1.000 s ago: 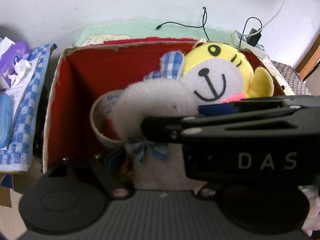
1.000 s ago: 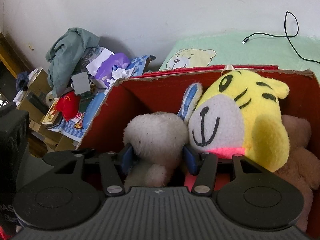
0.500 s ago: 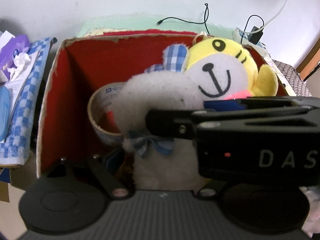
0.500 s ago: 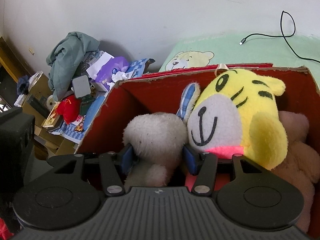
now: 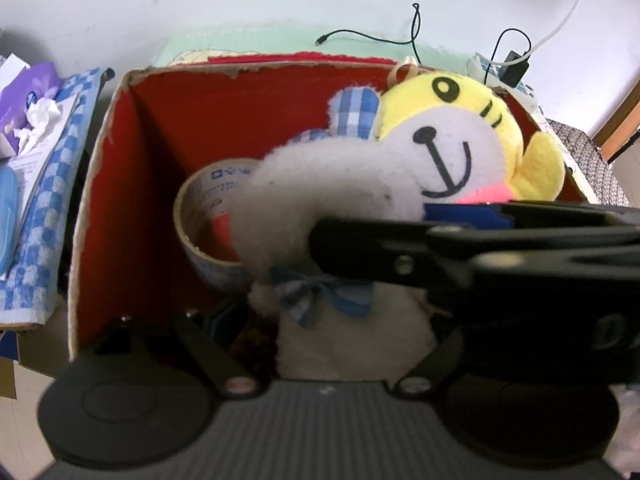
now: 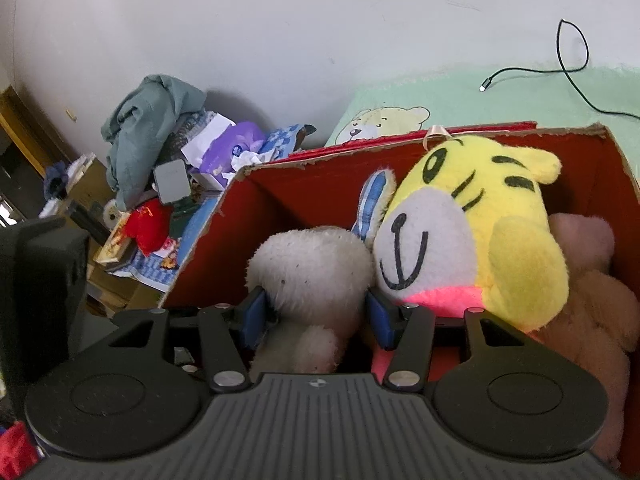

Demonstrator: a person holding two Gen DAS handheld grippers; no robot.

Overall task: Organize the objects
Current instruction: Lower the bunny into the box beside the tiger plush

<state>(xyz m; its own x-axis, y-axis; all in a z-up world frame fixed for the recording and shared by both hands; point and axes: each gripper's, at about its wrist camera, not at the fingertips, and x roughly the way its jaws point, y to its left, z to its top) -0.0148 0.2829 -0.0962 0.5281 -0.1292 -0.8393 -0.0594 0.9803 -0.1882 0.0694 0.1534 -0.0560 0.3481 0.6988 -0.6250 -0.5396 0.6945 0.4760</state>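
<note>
My right gripper clamps the white plush, lower centre inside the red box. My left gripper has just been opening around its body. Released carelessly, it could topple onto the tape roll.

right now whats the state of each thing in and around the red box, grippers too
red box: open at the top, toys inside
white plush toy: in the box, gripped at the head
yellow tiger plush: in the box, leaning against the white toy
pink plush: in the box, behind the tiger
tape roll: standing on edge in the box
right gripper: shut on the white toy
left gripper: jaws just opening, around the toy's body
</note>
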